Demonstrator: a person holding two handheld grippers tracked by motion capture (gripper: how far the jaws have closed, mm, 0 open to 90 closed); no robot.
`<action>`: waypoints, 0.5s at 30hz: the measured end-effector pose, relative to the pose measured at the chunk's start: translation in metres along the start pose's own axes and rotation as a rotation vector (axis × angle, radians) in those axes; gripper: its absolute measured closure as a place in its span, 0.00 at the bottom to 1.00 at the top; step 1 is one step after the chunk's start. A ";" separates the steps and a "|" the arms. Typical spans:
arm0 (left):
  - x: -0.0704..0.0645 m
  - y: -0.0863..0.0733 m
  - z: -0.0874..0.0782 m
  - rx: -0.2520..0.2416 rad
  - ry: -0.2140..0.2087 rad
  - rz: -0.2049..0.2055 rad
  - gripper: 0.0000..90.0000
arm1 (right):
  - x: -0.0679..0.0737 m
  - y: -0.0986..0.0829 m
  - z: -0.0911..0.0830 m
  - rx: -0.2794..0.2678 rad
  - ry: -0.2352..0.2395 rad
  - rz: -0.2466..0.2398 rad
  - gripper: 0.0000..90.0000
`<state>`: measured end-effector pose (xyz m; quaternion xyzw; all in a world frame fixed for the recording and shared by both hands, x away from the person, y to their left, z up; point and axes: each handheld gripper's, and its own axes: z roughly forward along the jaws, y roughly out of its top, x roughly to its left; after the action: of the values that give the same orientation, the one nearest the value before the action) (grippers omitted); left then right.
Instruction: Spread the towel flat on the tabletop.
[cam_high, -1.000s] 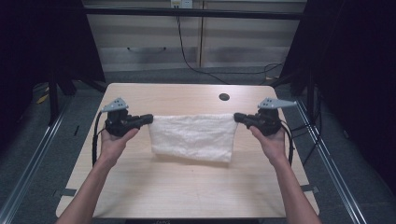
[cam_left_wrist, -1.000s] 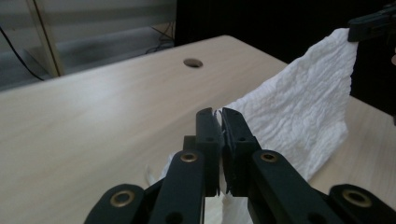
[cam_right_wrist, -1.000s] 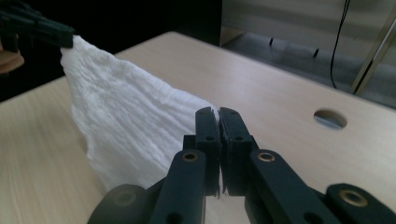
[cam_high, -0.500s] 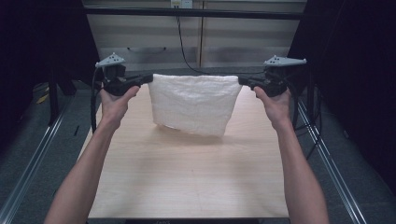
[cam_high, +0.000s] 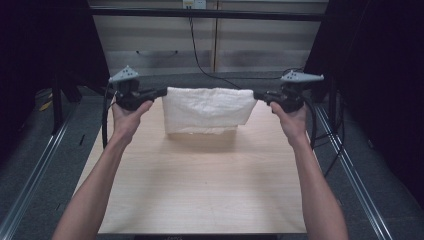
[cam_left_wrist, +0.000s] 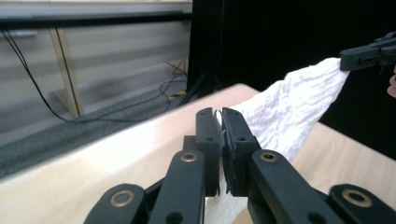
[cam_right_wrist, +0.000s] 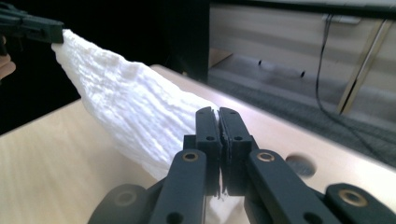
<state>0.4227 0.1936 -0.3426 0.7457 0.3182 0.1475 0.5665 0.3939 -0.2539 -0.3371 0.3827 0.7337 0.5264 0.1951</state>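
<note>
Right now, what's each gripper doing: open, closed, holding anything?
Left gripper: closed on the left top corner of the white cloth.
Right gripper: closed on the cloth's right top corner; the cloth hangs stretched between them.

A white, crinkle-textured cloth (cam_high: 207, 110) is held stretched by its two upper corners, hanging as a doubled sheet over the far part of the table, its ragged lower edge just above or grazing the surface.
</note>
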 end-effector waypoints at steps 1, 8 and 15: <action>-0.001 -0.009 -0.002 0.008 0.001 -0.005 0.96 | 0.002 -0.010 0.000 0.011 0.004 0.003 0.97; -0.019 -0.064 -0.022 0.034 -0.042 -0.016 0.96 | 0.023 -0.061 -0.013 0.029 0.058 0.023 0.97; -0.037 -0.106 -0.039 0.051 -0.093 -0.057 0.96 | 0.048 -0.097 -0.028 0.078 0.095 -0.004 0.97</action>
<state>0.3396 0.2161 -0.4247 0.7567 0.3163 0.0884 0.5653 0.3097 -0.2492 -0.4105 0.3631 0.7631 0.5143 0.1461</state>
